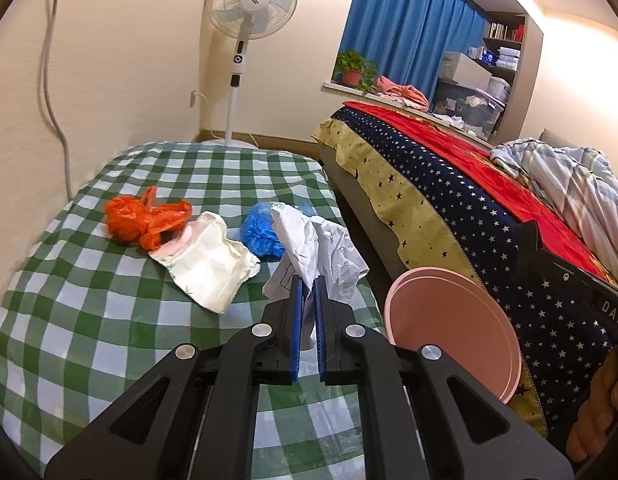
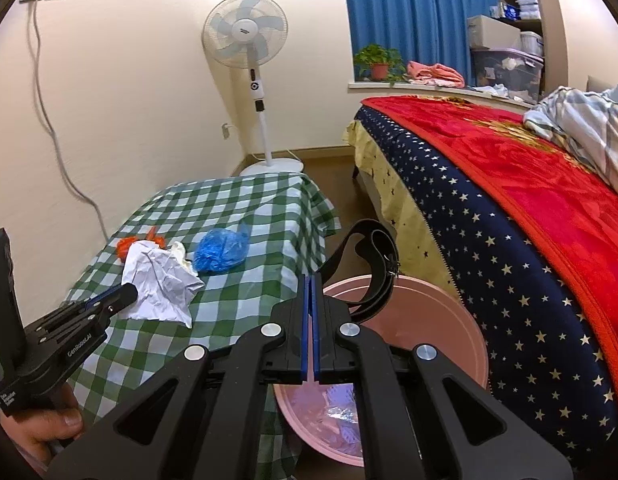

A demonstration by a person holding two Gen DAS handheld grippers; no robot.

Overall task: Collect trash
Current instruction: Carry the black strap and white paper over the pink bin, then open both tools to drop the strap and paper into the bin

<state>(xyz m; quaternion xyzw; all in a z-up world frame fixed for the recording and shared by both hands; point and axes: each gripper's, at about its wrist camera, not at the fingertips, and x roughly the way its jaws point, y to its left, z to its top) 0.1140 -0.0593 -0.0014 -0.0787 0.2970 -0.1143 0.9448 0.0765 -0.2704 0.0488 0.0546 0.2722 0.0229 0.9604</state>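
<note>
Crumpled paper (image 1: pixel 321 248) sat gripped in our left gripper (image 1: pixel 307 284) at frame centre; our right gripper (image 2: pixel 312 284) clamped a black strap (image 2: pixel 373 264) above the pink bin (image 2: pixel 441 320).

Table w/ green-check cloth (image 1: pixel 109 320), on it: orange bag (image 1: pixel 145 216), white wrapper (image 1: pixel 209 264), blue bag (image 1: pixel 261 232)

Crumpled white paper (image 1: pixel 317 248) pinched upright (lifted), pink bin (image 2: pixel 409 344) beside table
</note>
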